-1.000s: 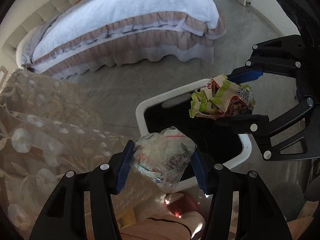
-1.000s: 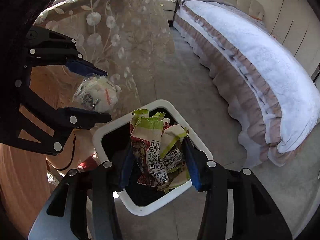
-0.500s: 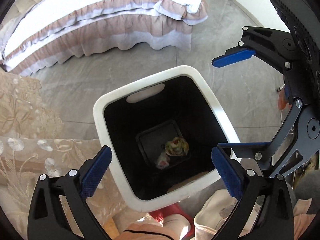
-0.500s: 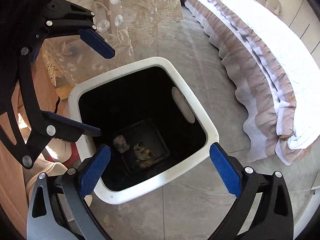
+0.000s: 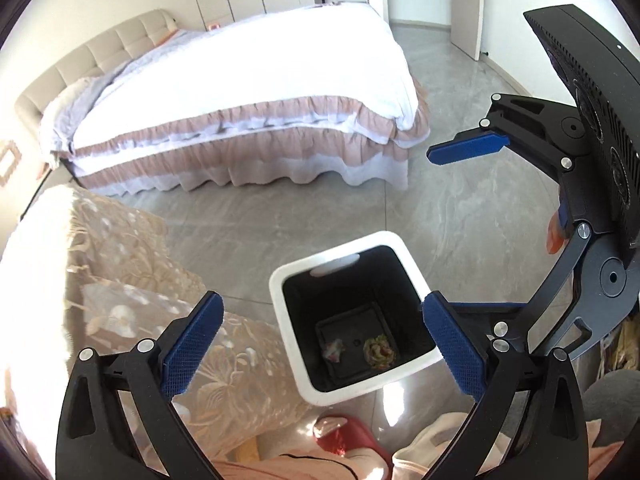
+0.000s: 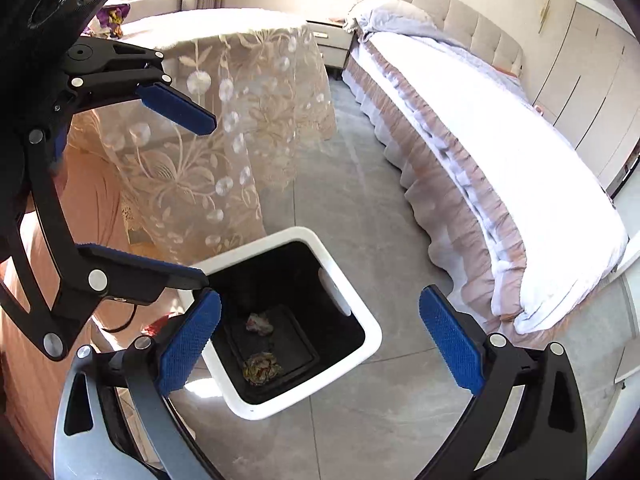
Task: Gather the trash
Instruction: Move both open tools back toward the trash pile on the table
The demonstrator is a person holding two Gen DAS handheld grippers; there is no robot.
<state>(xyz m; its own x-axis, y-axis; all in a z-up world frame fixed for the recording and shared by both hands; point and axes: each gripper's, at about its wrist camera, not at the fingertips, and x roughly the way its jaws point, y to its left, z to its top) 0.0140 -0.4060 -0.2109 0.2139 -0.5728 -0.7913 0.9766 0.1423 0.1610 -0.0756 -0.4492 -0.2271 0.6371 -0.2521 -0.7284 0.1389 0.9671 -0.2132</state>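
Lace-draped table beside the bin; bed across bare floor

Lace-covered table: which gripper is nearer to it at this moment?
Left. The left gripper hovers right beside the table's draped edge, above the bin. The right gripper is farther out, with the left gripper between it and the table.

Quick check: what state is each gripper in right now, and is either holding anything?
Left gripper: open, holding nothing, jaws just opened.
Right gripper: open, holding nothing, jaws just opened.
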